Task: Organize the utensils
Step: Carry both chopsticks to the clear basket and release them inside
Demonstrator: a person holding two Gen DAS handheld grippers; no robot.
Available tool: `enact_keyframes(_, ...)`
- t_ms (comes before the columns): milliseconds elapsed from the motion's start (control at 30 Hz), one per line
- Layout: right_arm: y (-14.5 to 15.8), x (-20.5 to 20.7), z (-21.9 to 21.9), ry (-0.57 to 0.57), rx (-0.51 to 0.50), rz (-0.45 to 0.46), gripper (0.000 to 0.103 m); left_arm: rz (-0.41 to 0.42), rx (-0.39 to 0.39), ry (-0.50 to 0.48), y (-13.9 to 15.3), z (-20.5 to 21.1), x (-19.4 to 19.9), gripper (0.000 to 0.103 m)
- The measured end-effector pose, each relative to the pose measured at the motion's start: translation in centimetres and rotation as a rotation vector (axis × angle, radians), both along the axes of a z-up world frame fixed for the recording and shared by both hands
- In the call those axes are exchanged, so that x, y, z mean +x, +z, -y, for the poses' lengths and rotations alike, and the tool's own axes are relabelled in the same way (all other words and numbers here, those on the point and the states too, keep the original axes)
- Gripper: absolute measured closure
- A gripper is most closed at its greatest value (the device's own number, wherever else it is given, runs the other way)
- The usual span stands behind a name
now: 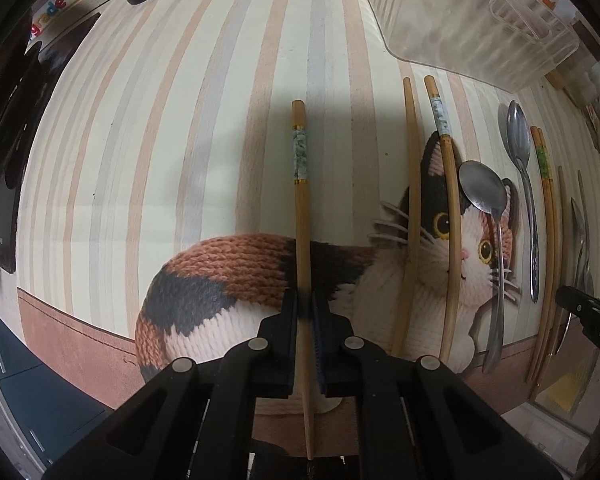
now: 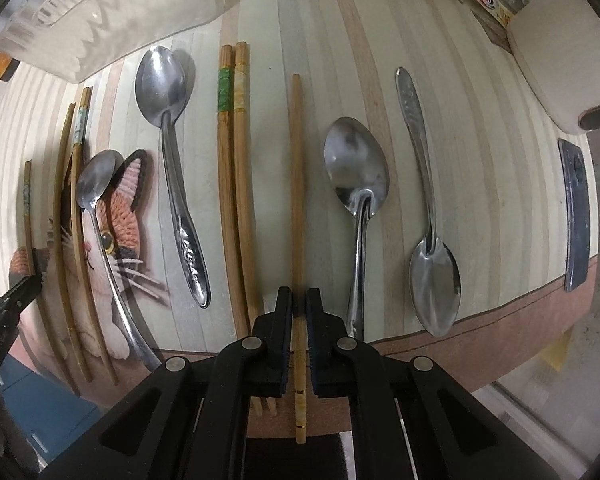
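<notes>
Wooden grey-banded chopstick (image 1: 301, 208) clamped in left tool (image 1: 305, 308); plain bamboo chopstick (image 2: 297, 184), beside green-banded pair (image 2: 232, 168), clamped in right tool (image 2: 299, 304).

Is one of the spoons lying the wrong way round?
Yes. In the right wrist view, the spoon farthest right has its bowl toward the near table edge, while the other three spoons, such as the big spoon beside it, have their bowls pointing away. Nothing looks spilled or broken.
</notes>
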State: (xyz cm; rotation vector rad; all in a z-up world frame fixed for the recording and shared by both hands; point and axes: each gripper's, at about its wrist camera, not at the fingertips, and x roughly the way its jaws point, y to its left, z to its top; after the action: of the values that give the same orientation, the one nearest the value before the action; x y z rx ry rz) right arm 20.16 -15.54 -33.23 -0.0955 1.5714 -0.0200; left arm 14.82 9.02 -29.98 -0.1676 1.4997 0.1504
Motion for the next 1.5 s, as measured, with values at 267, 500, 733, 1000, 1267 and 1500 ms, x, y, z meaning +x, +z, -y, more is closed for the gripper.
enact_keyframes(267,1.0,-1.6,-0.3,-0.056,0.006,0.029,0.096,0.031,0.038,-0.005,1.5,1.2,-1.1,0.099)
enact_keyframes(500,7.8,-3.0,-0.9,-0.051,0.077,0.145,0.096,0.179,0.038,-0.03,9.0,1.3,-1.8,0.099)
enact_keyframes(733,16.1,-0.1,-1.1,-0.047,0.224,0.256,0.096,0.311,-0.056,-0.028,17.2,1.7,2.2,0.099)
enact_keyframes(1000,20.3,11.4,-2.2,-0.003,0.366,0.308,0.096,0.358,-0.153,0.019,22.1,2.6,13.0,0.099)
enact_keyframes(1267,17.2,22.6,-5.7,0.052,0.405,0.246,0.097,0.243,-0.239,0.09,17.5,1.6,23.6,0.098)
enact_keyframes(1500,13.0,26.2,-8.4,0.109,0.374,0.185,0.096,0.155,-0.23,0.108,12.9,1.2,27.0,0.098)
